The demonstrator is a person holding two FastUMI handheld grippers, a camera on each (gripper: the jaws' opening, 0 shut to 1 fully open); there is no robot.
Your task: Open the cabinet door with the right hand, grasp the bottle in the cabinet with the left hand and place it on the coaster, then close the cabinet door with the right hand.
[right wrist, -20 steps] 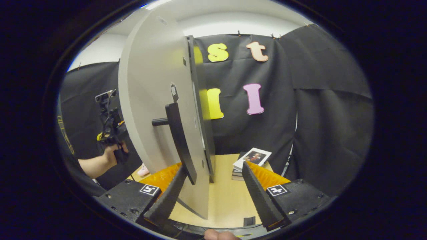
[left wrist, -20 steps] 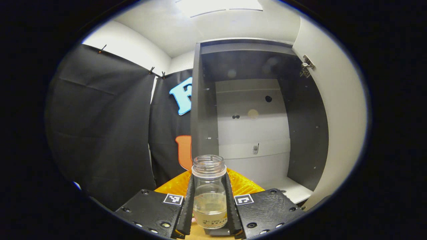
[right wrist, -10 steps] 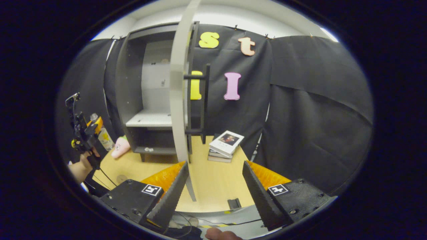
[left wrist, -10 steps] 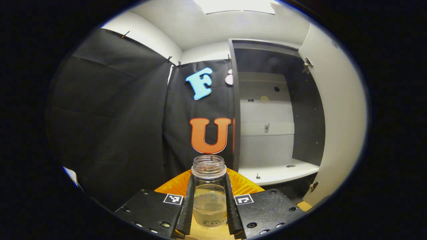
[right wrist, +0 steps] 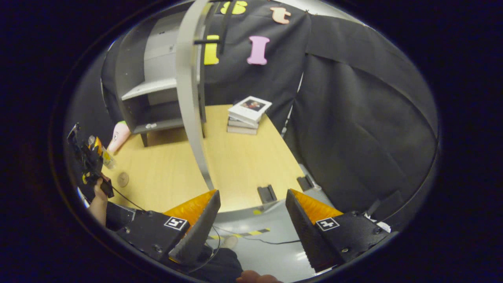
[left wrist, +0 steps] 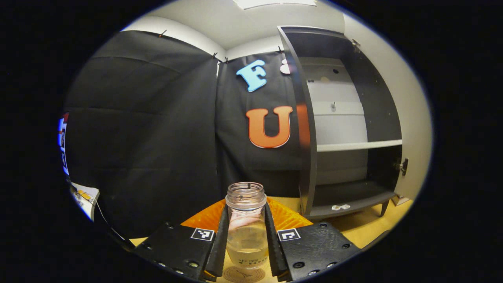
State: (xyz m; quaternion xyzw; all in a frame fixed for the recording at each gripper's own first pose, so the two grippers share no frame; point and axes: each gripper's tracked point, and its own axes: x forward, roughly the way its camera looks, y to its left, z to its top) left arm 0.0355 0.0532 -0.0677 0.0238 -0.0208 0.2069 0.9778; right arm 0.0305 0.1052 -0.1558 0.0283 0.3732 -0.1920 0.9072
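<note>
A clear bottle [left wrist: 246, 226] with a little liquid and no cap stands upright between my left gripper's [left wrist: 246, 208] fingers, which are shut on it. Just below its base lies a round brown coaster [left wrist: 243, 275] on the wooden table. In the right gripper view the same bottle [right wrist: 107, 158] hangs at the far left, a little above the coaster [right wrist: 123, 179]. The grey cabinet [left wrist: 346, 129] stands open, its door [right wrist: 190, 98] swung out edge-on. My right gripper [right wrist: 252, 194] is open and holds nothing, back from the door and over the table's front edge.
A stack of books [right wrist: 247, 114] lies on the table [right wrist: 235, 165] right of the cabinet. A pink object [right wrist: 118, 135] leans by the cabinet's left foot. A hand [right wrist: 98, 192] holds the left gripper. Grey floor with a cable lies below the table's edge.
My left gripper drew the bottle out of the cabinet and down over the coaster. My right gripper left the door handle and backed off and down; the door stays open.
</note>
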